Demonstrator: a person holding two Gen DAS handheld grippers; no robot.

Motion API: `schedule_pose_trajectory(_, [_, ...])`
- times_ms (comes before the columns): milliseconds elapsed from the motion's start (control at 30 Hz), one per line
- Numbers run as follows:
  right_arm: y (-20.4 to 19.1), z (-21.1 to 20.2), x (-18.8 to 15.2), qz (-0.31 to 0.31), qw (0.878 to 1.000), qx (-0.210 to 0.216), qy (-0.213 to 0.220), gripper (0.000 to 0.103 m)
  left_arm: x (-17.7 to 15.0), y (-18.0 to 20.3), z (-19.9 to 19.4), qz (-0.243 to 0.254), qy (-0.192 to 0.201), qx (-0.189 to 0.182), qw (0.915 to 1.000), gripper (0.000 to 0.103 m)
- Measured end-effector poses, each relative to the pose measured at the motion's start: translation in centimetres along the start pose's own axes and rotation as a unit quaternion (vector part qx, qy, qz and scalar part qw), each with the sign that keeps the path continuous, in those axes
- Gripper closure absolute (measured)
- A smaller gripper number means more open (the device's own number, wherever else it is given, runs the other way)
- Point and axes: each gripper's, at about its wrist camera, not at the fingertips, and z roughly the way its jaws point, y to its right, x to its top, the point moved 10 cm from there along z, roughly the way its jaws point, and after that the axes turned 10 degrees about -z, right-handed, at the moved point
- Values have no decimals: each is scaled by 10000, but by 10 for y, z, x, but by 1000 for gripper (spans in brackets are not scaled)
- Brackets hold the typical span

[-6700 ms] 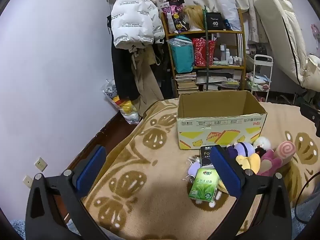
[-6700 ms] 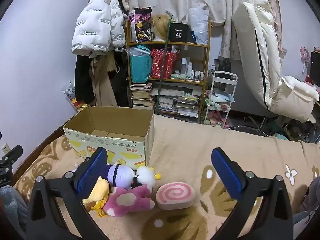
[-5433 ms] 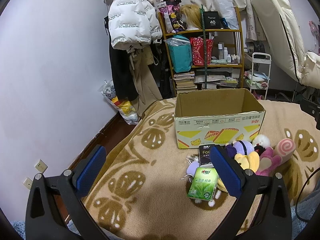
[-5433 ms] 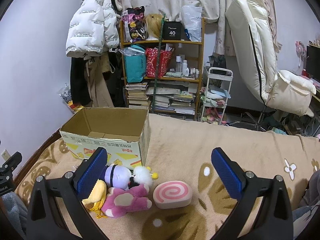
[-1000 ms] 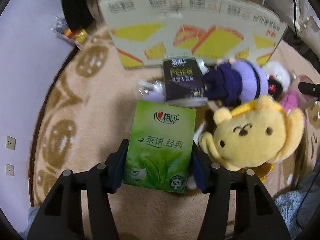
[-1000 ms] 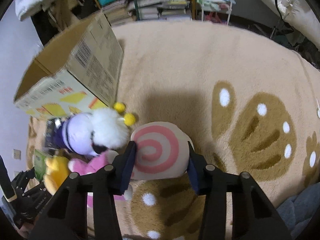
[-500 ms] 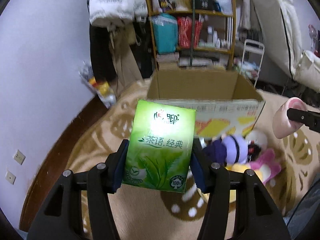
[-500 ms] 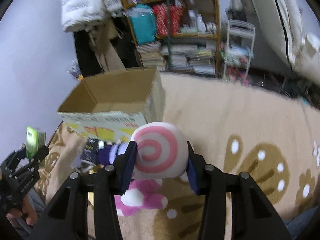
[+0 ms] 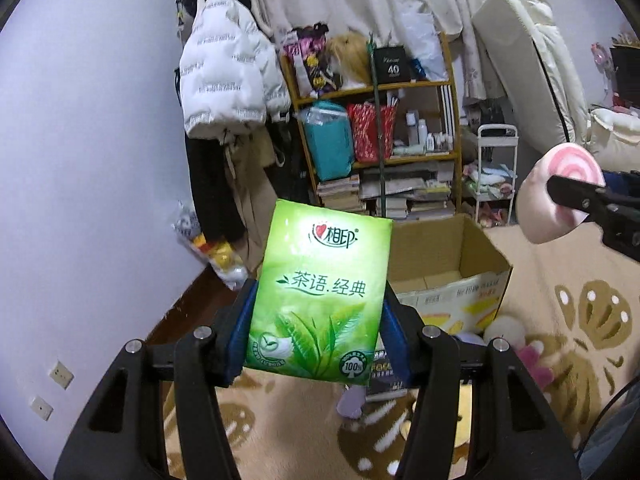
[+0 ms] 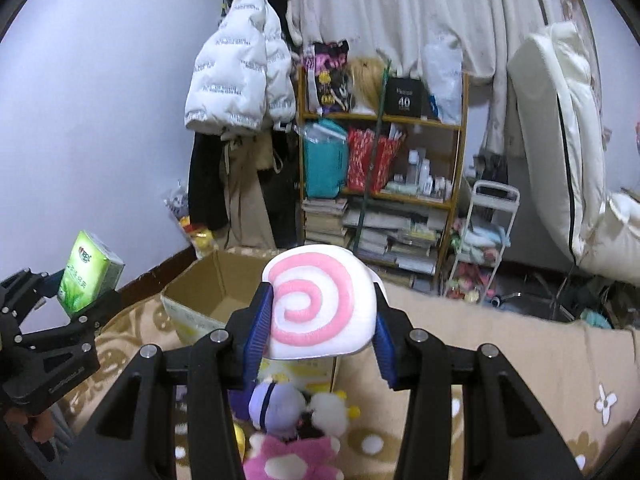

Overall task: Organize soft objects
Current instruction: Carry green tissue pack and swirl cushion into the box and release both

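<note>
A tan blanket (image 10: 500,364) with brown and white prints covers the bed, and on it sits an open cardboard box (image 9: 452,268) with yellow shapes printed on its side, its inside showing only its bottom flaps. Behind the box stand a wooden shelf (image 10: 384,160) crowded with bags, books and bottles, and a white puffer jacket (image 9: 228,80) hanging by the wall. The left gripper (image 9: 316,320) is raised above the blanket in front of the box, its blue pads clamped on the two sides of a green tissue pack (image 9: 324,296), which it holds upright. The right gripper (image 10: 320,320) is also raised, pads pressed against a round white plush with a pink spiral (image 10: 320,304), held in the air near the box's right front corner. Below it on the blanket, just in front of the box, lie a purple plush (image 10: 276,404), a white fluffy plush (image 10: 328,412) and a pink plush (image 10: 292,456), bunched together and touching.
</note>
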Motion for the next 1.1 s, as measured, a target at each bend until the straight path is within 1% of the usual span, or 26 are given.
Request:
schedule_pose_trajectory(167, [0,3,16,15,9998,25,184,54,26,6,5,131,163,-89,9997,47])
schedule_pose_trajectory(300, [1,6,28,82,9995,47,291,54,44,8,17,114,194,-174,9996,47])
schedule_pose_trajectory(500, [4,18,46,195,9989,77,416,54,59,5,39,129,169,-234,9995,47])
schedule_pose_trajectory(733, [2,46,48,407,9982,217,389,53,54,8,72,100,-6,-303,9995,47])
schedule_pose_trajectory(967, [-6,79,29,567,9971,476,194,53,34,12,108,31,-373,-433,9984,47])
schedule_pose_trajectory(1100, [-7,99,15,773,9949,644,36,52,18,17,122,177,-633,-554,9963,47])
